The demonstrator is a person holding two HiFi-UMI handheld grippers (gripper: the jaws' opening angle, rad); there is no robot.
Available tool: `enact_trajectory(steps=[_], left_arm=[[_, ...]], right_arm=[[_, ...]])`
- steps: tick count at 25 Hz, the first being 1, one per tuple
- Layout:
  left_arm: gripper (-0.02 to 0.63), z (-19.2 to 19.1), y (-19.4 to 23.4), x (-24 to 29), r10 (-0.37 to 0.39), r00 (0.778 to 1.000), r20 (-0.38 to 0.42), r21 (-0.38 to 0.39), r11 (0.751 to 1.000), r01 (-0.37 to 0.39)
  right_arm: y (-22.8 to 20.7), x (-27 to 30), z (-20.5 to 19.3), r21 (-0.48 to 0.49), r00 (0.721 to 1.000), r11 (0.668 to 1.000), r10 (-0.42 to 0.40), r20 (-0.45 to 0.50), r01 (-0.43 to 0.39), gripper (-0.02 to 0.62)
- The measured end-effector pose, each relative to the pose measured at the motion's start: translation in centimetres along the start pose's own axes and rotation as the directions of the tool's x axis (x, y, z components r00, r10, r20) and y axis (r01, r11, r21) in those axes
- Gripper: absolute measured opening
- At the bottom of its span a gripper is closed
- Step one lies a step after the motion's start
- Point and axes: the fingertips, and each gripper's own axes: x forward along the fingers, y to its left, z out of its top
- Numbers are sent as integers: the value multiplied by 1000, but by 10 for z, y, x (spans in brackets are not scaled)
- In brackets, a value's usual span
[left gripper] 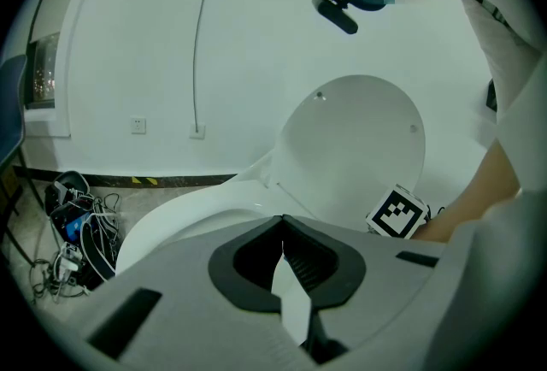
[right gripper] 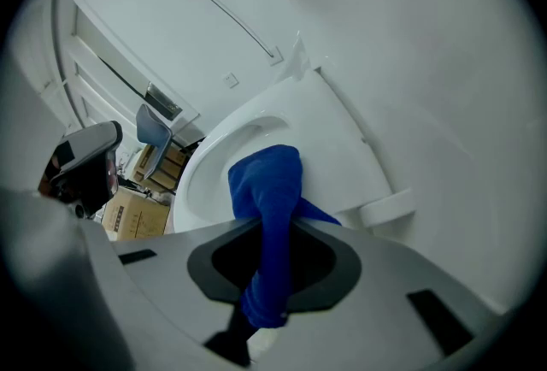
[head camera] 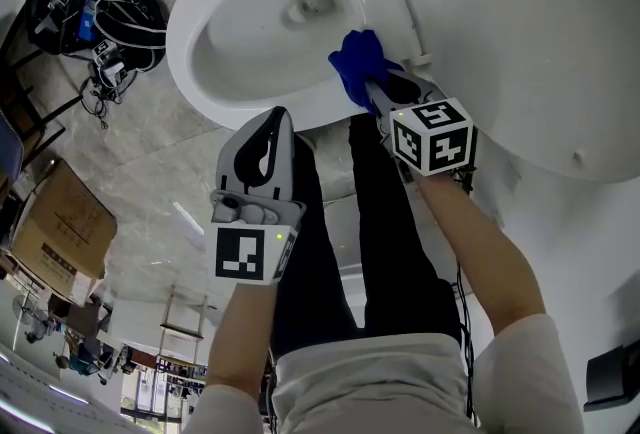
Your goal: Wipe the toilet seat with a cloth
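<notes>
From the head view, the white toilet seat [head camera: 215, 102] fills the top of the scene, its bowl open. The blue cloth [head camera: 356, 65] sits bunched on the seat's rim at the person's right side, and the right gripper [head camera: 377, 90] has hold of it. The left gripper [head camera: 277, 114] hangs just off the near edge of the rim, apart from the cloth. A tangle of cables [head camera: 95, 17] lies on the marbled floor [head camera: 140, 172] beside the toilet.

In the left gripper view, the left gripper [left gripper: 283, 220] has its 2 fingers pressed together with nothing between them. Past them curve the seat [left gripper: 184, 211] and the raised lid [left gripper: 359, 147], which stands upright. The marker cube [left gripper: 397, 212] of the other gripper shows low beside the lid.

In the right gripper view, the right gripper [right gripper: 275, 222] has its 2 fingers clamped on the cloth [right gripper: 267, 185], which runs up out of them in 1 thick fold (a loose end hangs below) and rests on the seat [right gripper: 342, 151]. A cardboard box [right gripper: 128, 217] stands well beyond the bowl.
</notes>
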Motion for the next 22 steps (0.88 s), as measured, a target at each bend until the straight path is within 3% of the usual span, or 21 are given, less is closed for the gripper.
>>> enact_trajectory(steps=[22], left_arm=[[8,-7,11,-2,7,1000,-8,-22,1000,-7]], right_arm=[[-13,6,44,78,994,996,-58,93,51,55]])
